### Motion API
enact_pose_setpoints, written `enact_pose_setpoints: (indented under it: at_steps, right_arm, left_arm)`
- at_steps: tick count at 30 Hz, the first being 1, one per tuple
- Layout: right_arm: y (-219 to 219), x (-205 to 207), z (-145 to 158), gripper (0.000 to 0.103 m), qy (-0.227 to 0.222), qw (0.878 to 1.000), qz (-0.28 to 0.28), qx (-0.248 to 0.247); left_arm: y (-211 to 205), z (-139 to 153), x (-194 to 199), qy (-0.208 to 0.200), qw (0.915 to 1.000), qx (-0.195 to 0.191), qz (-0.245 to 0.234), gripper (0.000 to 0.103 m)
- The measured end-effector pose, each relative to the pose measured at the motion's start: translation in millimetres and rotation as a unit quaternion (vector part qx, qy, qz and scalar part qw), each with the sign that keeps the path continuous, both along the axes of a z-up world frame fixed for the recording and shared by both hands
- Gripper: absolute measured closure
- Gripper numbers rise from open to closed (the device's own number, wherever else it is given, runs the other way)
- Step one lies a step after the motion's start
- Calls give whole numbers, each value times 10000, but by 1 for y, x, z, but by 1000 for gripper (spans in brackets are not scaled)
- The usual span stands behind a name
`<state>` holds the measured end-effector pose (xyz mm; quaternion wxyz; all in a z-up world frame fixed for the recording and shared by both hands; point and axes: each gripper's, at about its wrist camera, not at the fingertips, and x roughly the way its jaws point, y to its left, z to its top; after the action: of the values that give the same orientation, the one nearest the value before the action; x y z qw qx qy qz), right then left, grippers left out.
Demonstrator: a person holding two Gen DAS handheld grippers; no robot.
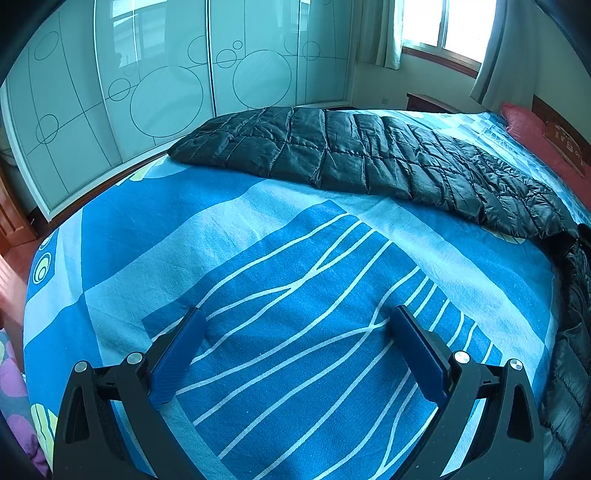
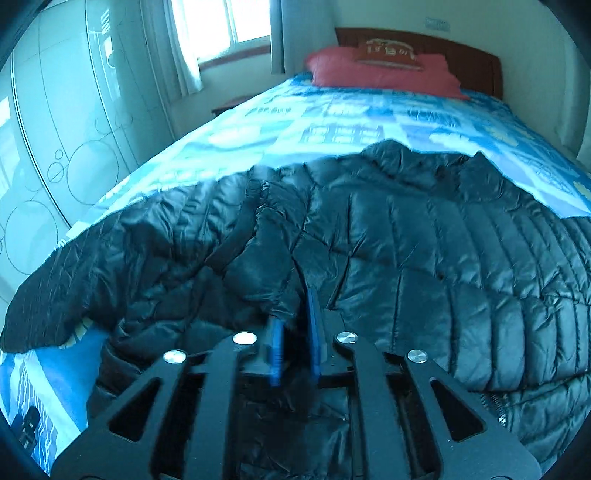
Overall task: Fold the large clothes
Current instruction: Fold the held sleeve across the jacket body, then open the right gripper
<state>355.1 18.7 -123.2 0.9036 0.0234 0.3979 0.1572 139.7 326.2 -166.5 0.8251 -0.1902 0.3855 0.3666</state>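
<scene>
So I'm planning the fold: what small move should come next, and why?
Probably bring the left gripper over to the black puffer jacket. It hangs open over bare blue bedsheet, holding nothing, while the right gripper, jaws slightly apart, sits over a rumpled fold. The jacket looks half spread, so it likely needs both grippers.

Glossy quilted jacket [image 2: 424,251], matt woven cotton bedsheet [image 1: 280,258], frosted glass wardrobe doors [image 1: 110,92]

Daylight is pouring in from the window [image 1: 439,33] far ahead of my jaws, blowing out white. Everything is looking cool and bluish. My right view is smearing with motion blur; my left is staying sharp. Edges are bending, corners going black.
</scene>
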Motion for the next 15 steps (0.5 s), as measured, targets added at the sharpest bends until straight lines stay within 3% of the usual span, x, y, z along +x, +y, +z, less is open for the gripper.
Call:
enact_pose_setpoints:
  at_steps: [2,3,8,9,11,13,15]
  right_arm:
    - [-11,-11,7,40,-2,9995,148,295]
    - [-19,-20,16,39,-127,9989,217,406]
    - [-90,-40,51,44,-426,9978,166,470]
    - [-119,-39,57,47,-473,9982,-34,376]
    - [-168,-32,59,67,-458,9977,-432,244]
    - [-232,-24,56,76,-381,9933,-1065,235]
    - [-288,-18,47,76,-250,9869,-1578,236]
  left_arm:
    - [0,0,0,3,10000,4,0,4]
    - [0,0,0,1,10000,5,0,4]
    - [0,-1,-1,15,10000,15,-1,4]
    - [0,-1,-1,13,10000,11,-1,4]
    - [0,-1,-1,9,10000,10,-1,4]
    - [0,-1,-1,11,10000,12,-1,4]
    - [0,-1,-1,17,10000,20,0,4]
